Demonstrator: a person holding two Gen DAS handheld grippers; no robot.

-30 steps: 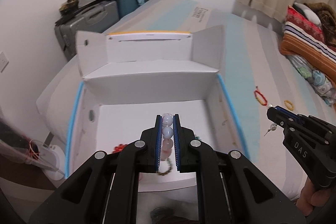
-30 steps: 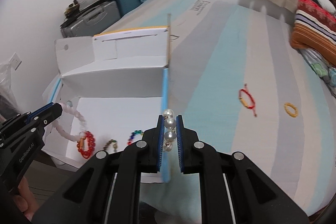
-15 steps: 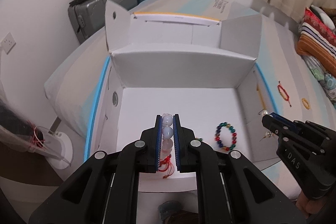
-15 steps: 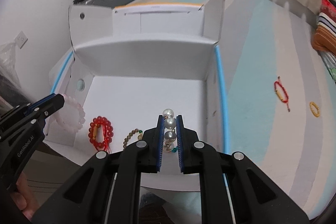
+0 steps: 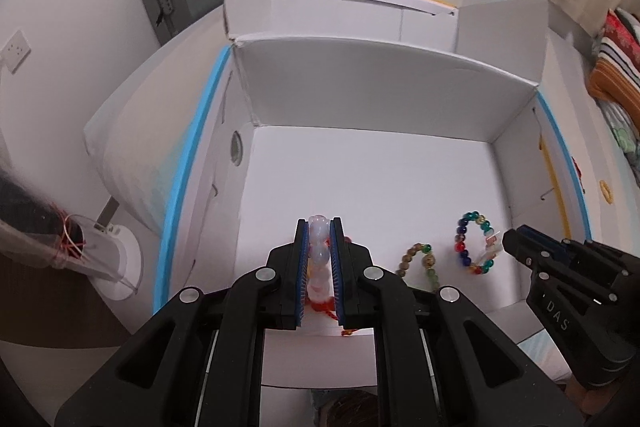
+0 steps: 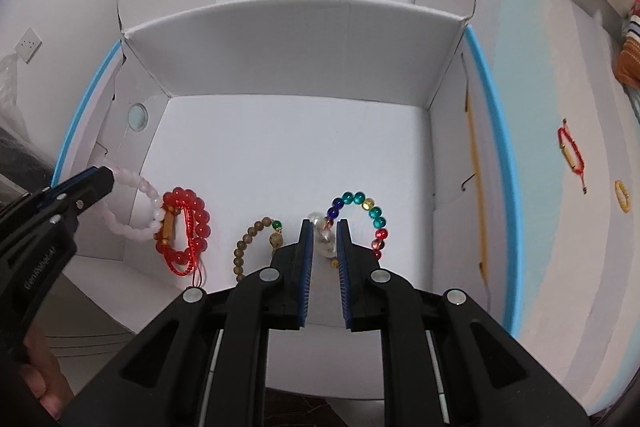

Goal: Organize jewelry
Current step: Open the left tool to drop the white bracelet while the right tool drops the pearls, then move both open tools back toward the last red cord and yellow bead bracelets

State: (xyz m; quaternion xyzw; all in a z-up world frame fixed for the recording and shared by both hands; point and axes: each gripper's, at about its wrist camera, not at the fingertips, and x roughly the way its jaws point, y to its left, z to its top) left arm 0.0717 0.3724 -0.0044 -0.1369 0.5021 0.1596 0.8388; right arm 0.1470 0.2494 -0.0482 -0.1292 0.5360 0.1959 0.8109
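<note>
Left claw (image 6: 106, 179) clamped on pale pink bead bracelet (image 6: 132, 203), pads tight against the beads, loop hanging over the left side of the open white cardboard box with blue-taped edges (image 6: 296, 39). Pink loop touched red bead bracelet with red cord (image 6: 184, 231) lying on the box floor. Next right: brown wooden bead bracelet with 1 green bead (image 6: 256, 239), then multicoloured glass bead bracelet (image 6: 364, 219). Right claw (image 6: 323, 239) nipped shut on a short strand of white pearls (image 6: 322, 233), held just above the multicoloured one. Outside the box, on striped bed sheet (image 6: 560, 267): red cord bracelet (image 6: 570, 155), small yellow ring (image 6: 622, 191).
</note>
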